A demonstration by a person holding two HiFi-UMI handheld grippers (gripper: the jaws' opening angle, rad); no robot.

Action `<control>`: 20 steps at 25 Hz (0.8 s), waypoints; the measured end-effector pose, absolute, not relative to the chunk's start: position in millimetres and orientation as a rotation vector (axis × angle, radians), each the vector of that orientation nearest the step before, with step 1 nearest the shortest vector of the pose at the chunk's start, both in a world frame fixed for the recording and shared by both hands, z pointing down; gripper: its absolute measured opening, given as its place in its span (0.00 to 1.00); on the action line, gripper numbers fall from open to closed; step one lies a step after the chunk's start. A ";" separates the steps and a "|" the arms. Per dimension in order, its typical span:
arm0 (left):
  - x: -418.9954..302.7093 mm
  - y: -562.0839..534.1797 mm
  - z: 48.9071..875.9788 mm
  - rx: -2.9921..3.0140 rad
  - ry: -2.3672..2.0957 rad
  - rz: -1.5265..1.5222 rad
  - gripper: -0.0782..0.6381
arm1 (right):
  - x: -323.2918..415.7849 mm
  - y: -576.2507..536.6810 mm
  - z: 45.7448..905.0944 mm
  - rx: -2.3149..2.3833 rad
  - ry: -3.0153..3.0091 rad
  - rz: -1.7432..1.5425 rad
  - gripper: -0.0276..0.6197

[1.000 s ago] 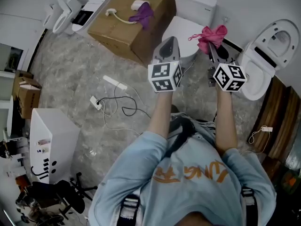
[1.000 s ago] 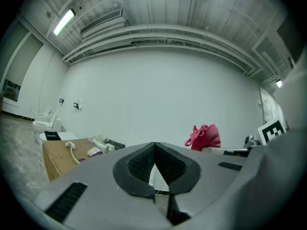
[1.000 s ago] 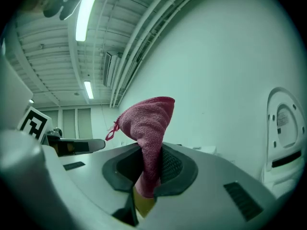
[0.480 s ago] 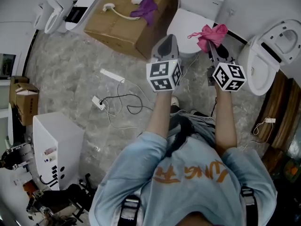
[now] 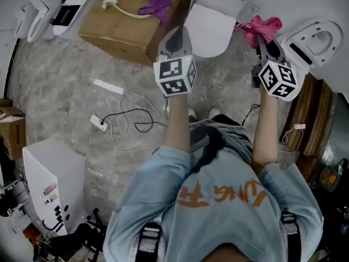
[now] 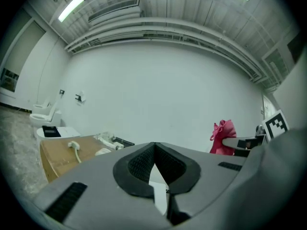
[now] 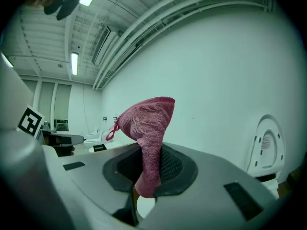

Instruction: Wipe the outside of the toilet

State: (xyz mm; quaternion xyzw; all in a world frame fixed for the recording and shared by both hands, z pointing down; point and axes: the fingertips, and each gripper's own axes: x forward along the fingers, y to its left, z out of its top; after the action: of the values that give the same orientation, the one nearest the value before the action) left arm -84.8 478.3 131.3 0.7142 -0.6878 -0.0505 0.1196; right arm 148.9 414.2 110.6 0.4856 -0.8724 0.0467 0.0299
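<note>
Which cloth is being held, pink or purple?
The pink cloth: the right gripper pinches it up in the air. The purple cloth just lies loose on the cardboard box.

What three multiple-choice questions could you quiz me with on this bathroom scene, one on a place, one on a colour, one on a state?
1. Where does the purple cloth lie?
A) on the floor
B) on the cardboard box
C) on a toilet lid

2. What colour is the rag in the right tongs?
A) white
B) green
C) pink

3. How do the left tongs stand?
A) shut, empty
B) wide open
C) shut on a cable

Answers:
1 B: the head view shows it on top of the box.
2 C: it is pink in both the head view and the right gripper view.
3 A: the left gripper view shows the tips meeting with nothing between them.
</note>
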 end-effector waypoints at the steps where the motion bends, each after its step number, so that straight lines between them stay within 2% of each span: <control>1: -81.9 475.0 129.7 2.106 -2.000 -0.138 0.13 | 144.9 414.3 108.0 1.492 -2.695 0.142 0.15; 12: -70.5 454.9 103.9 2.219 -1.970 -0.158 0.14 | 113.4 408.1 87.5 1.427 -2.739 0.053 0.15; 20: -66.8 427.7 84.2 2.279 -1.990 -0.174 0.14 | 120.4 380.9 70.1 1.470 -2.773 0.005 0.15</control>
State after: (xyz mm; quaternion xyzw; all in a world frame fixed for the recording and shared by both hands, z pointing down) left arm -66.8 427.7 84.2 0.7509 -0.6556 -0.0575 0.0555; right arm 120.4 380.9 70.1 0.4683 -0.8836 0.0014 0.0017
